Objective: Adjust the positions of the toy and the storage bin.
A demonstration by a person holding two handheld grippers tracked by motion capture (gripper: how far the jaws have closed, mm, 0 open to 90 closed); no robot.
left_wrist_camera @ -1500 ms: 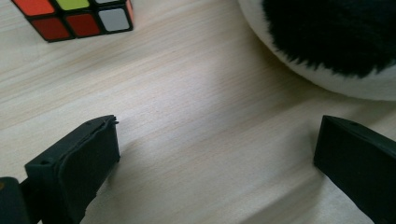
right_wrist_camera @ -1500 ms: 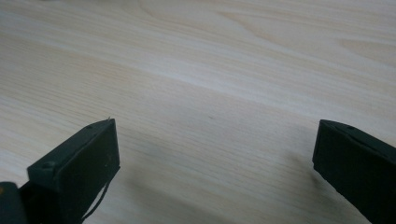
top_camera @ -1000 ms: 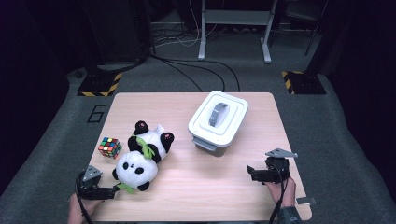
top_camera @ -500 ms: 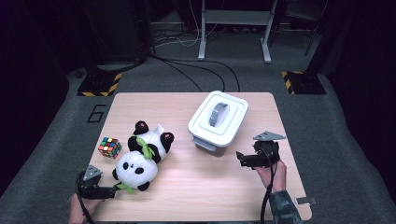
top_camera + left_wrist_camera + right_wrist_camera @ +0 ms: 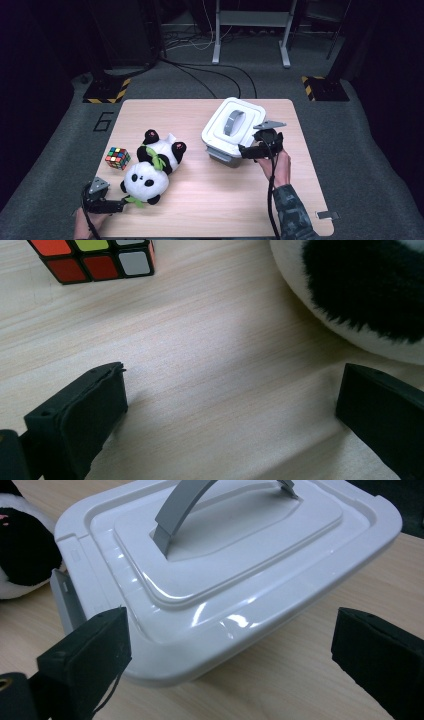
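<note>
The white lidded box [image 5: 232, 131] is taken as the landmark; it stands on the far right part of the counter [image 5: 210, 210], its lid on and the grey handle [image 5: 234, 122] raised in an arch across the top. The right gripper [image 5: 248, 151] is held at the near right corner of the box, and its jaws are spread wide and grasp nothing. In the right gripper view the lid rim [image 5: 260, 607] is seen between the two jaws, the left jaw close against the corner where a grey latch [image 5: 65, 597] hangs down. This placement is judged to serve the opening of the box: the jaws are brought in low and level with the rim so that the lid edge or the latch can be caught, rather than the handle above.

To the left of the box and nearer the person, the plush panda [image 5: 152, 170] is laid on its back, clear of the box, so that the lid can be lifted without hindrance. Farther left of the box, beyond the panda, the colour cube [image 5: 117, 157] is set by itself.

The left gripper [image 5: 121, 204] is rested low on the counter, well to the left of the box and just beside the panda's head. Its jaws are released and empty, with bare wood between them in the left gripper view and the panda's fur [image 5: 360, 295] just beyond the right jaw. It is judged to be parked there in readiness, out of the way of the right hand's work.
</note>
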